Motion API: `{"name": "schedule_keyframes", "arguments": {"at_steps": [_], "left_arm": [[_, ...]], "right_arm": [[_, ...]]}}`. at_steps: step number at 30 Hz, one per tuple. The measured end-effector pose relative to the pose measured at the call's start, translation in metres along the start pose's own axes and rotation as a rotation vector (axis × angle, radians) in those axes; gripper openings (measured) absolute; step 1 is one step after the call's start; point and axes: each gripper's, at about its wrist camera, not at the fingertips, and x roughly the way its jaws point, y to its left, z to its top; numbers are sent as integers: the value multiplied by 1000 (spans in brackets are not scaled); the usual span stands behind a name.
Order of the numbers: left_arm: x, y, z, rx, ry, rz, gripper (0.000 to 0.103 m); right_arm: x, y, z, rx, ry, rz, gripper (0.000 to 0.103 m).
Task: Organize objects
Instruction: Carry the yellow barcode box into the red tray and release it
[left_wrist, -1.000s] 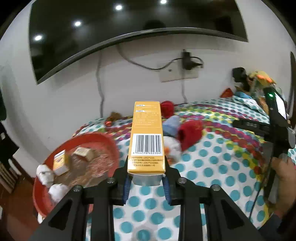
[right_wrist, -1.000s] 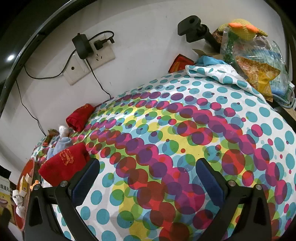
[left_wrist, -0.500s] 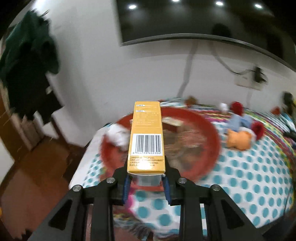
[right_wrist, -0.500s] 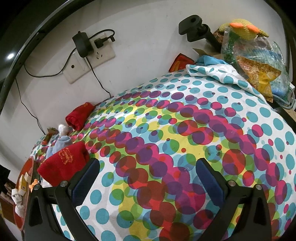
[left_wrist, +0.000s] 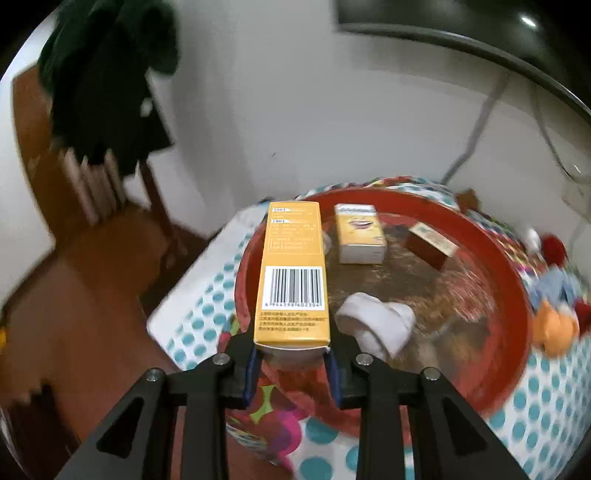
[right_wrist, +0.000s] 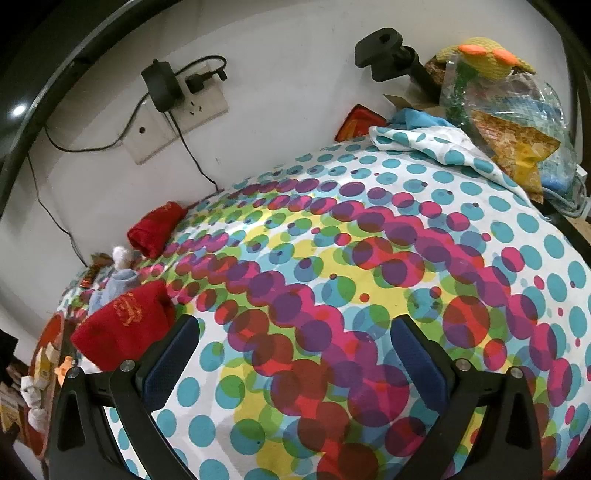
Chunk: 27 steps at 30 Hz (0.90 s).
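Note:
My left gripper (left_wrist: 291, 363) is shut on a tall orange box (left_wrist: 291, 273) with a barcode, held over the near left rim of a round red tray (left_wrist: 509, 295). In the tray lie a smaller yellow box (left_wrist: 358, 232), a brown box (left_wrist: 430, 242) and a rolled white sock (left_wrist: 373, 323). My right gripper (right_wrist: 295, 354) stands open above the dotted tablecloth (right_wrist: 369, 258) with nothing between its fingers. A red folded cloth (right_wrist: 123, 328) lies just left of its left finger, and the red tray (right_wrist: 48, 332) shows at the far left edge.
Another red cloth (right_wrist: 155, 229), a pale blue cloth (right_wrist: 114, 284) and an orange toy (left_wrist: 552, 326) lie on the table. Bags and a knitted toy (right_wrist: 484, 59) pile at the back right. A wall socket (right_wrist: 177, 118) with cables sits behind. A wooden floor (left_wrist: 92, 277) and dark hanging clothes (left_wrist: 99, 74) lie left of the table.
My left gripper has swung left with the orange box, from over the middle of the table to over the red tray. The right gripper has stayed still.

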Motion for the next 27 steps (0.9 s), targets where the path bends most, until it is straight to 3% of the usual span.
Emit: {"name": "schedule_keyframes", "arguments": {"at_steps": [7,9,12,17,19,22,27], "left_arm": [[42,-4,6,-142,105,81,29],[49,-15,6,-99,100,108,29],[57,-28,2,-72,130,74,29],[50,-32,-4,-31,75,74,31],[50,-30,-6,-6,59,74,41],[39,-25,-8,-17,3,7,51],[-7,-20,-16,4,-112,-140,56]], "right_arm": [[-1,-1,0,-1,-4,1,103],[-1,-2,-1,0,-7,3,103],[-2,-3,0,2,-11,4,103],[-4,-3,0,-4,-12,5,103],[-5,-3,-1,-3,-10,2,103],[-5,-3,0,-3,-12,5,103],[-4,-1,0,-2,-6,2,103]]}}
